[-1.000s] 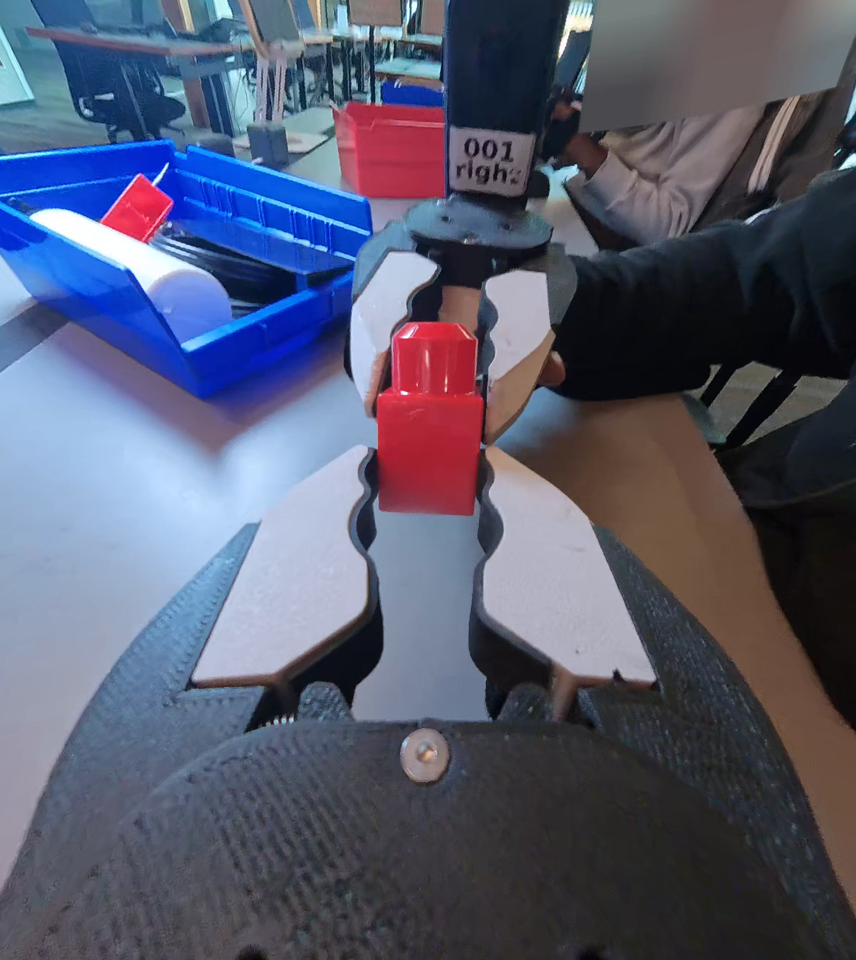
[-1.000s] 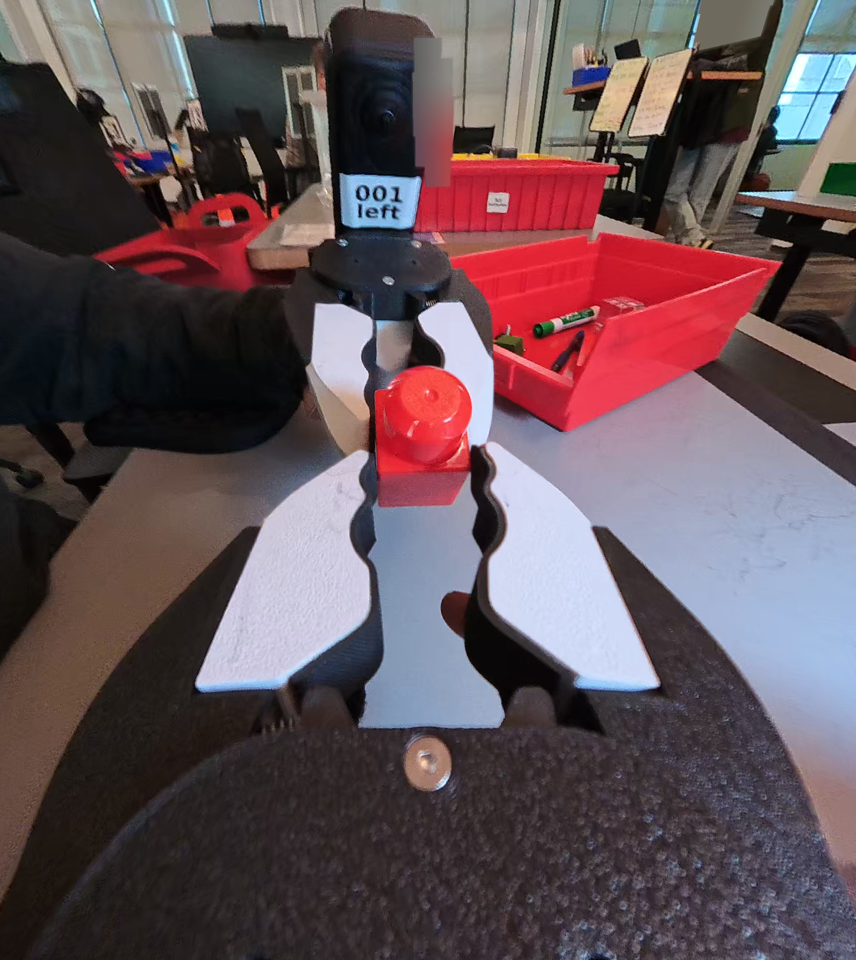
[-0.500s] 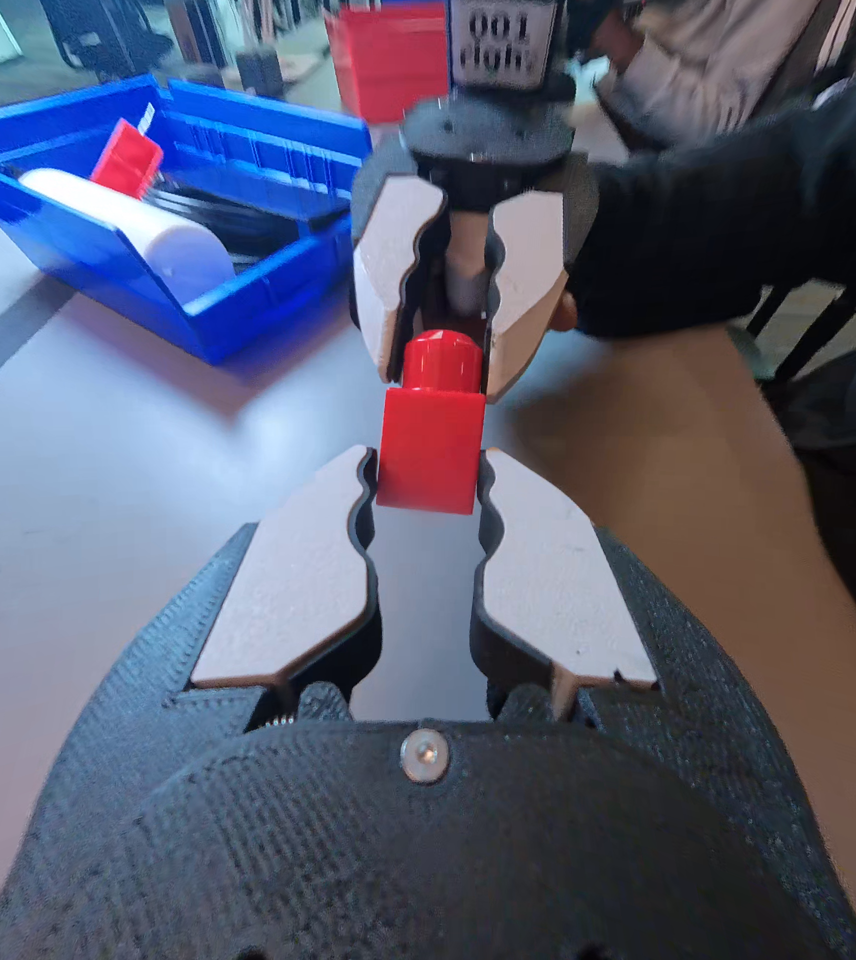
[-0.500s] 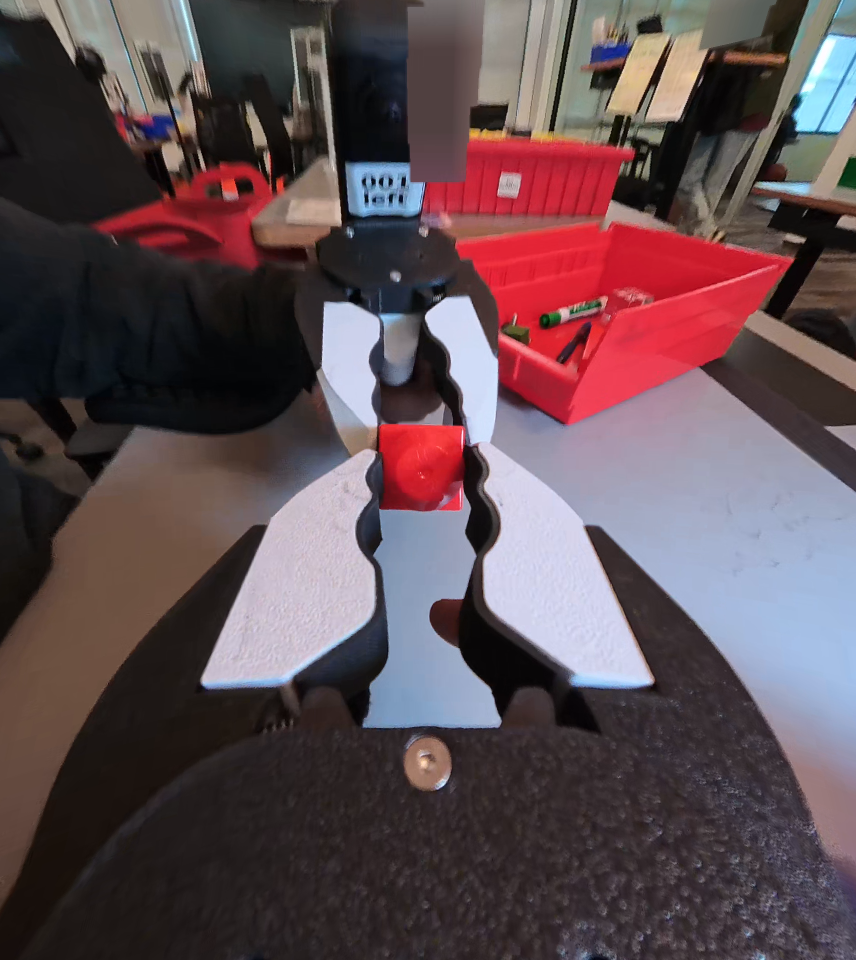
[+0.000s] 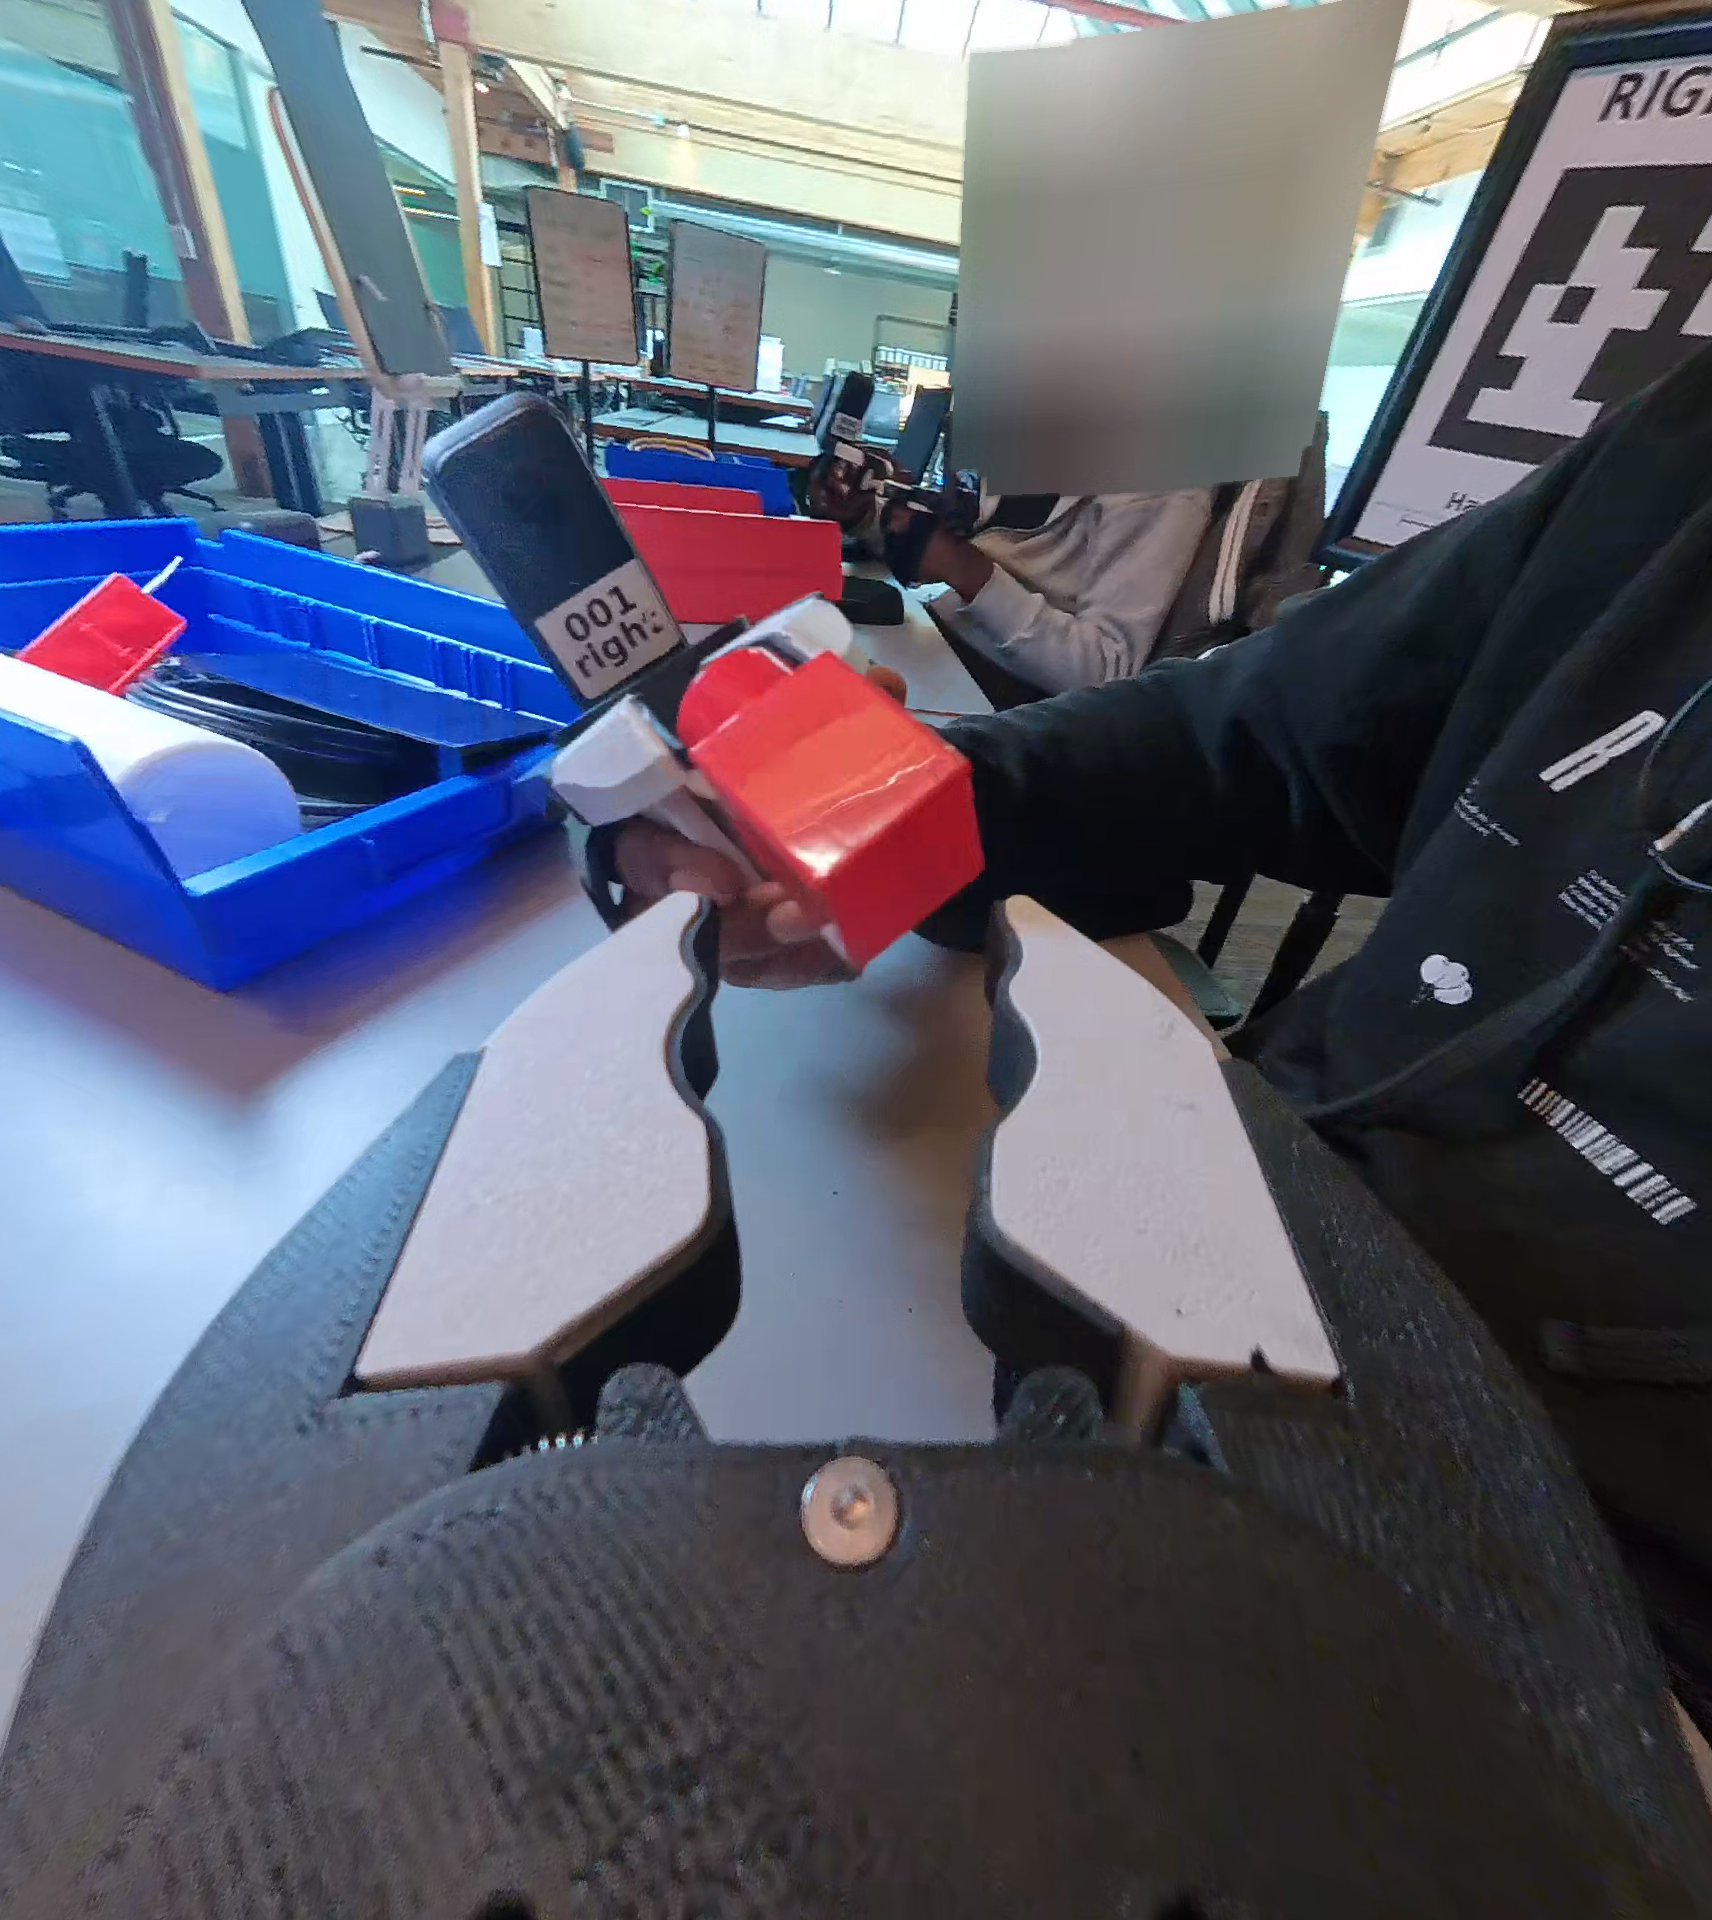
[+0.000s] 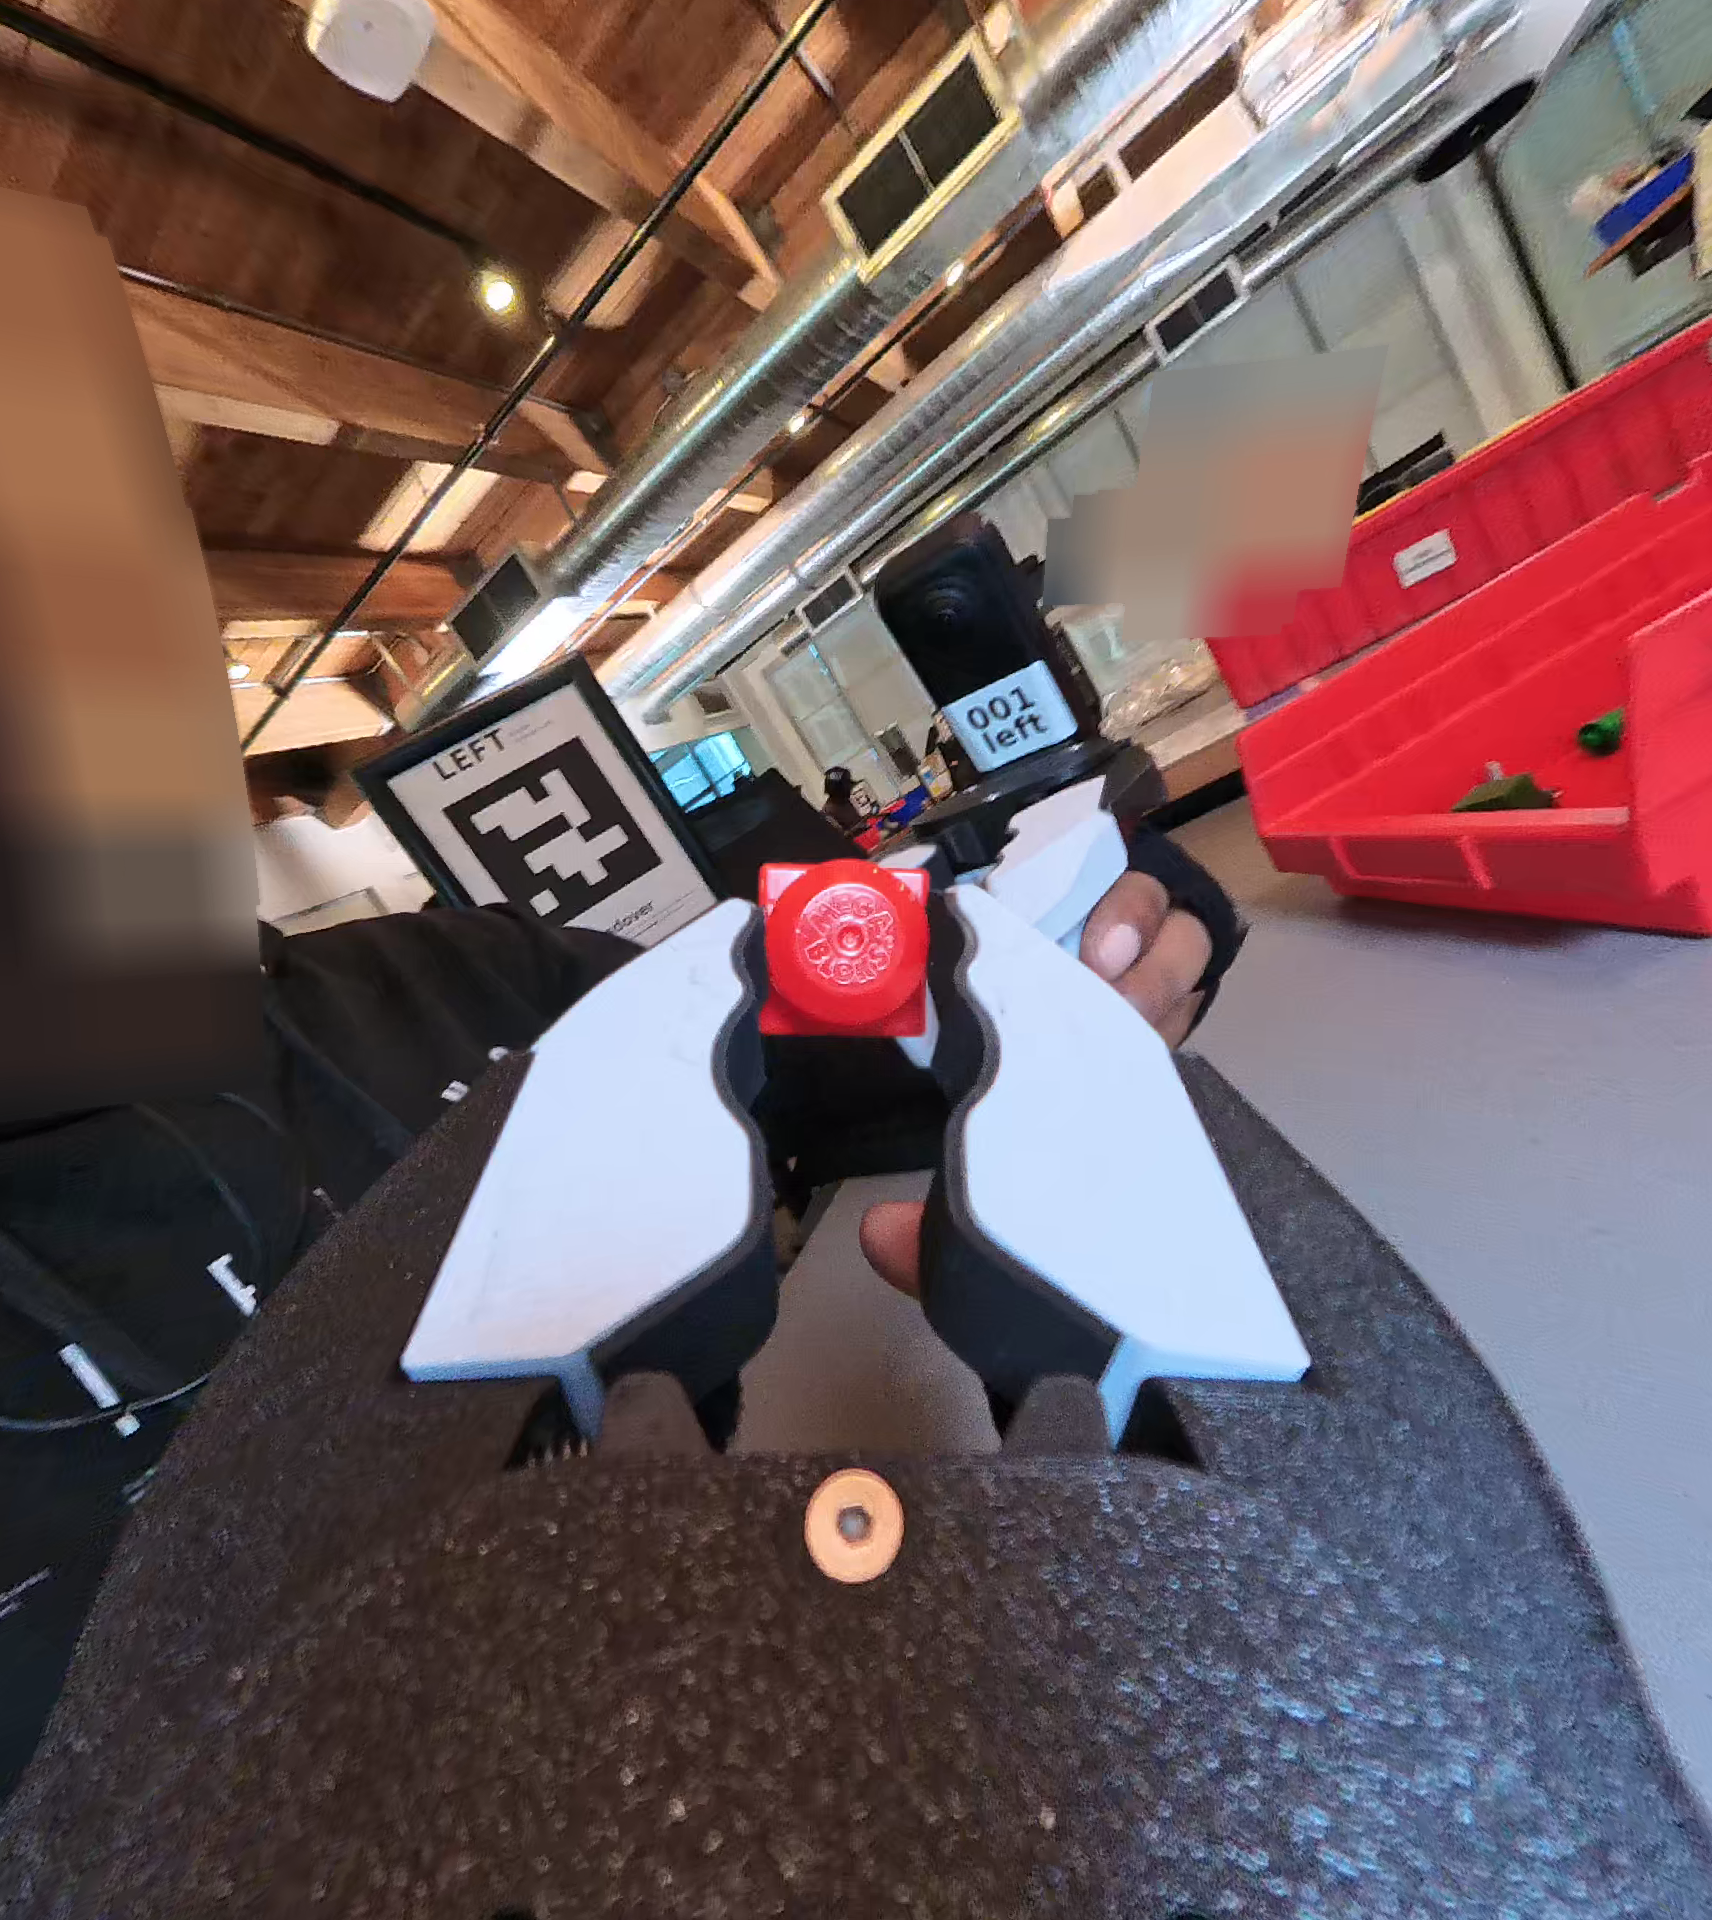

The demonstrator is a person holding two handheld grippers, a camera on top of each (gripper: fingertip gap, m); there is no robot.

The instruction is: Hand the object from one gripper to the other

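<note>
Red block in right tool

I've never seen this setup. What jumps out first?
A bright red toy block, pinched between the white fingers of the right gripper, held up above the grey table. The left gripper sits open and empty just below it. A blue bin sits left, a red bin right.

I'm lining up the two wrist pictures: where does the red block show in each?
Left wrist view: red block just above centre, held by the right hand-held gripper, beyond the open left fingers.
Right wrist view: block at centre, clamped between this gripper's own fingertips.
Shared landmark: the grey table.
</note>
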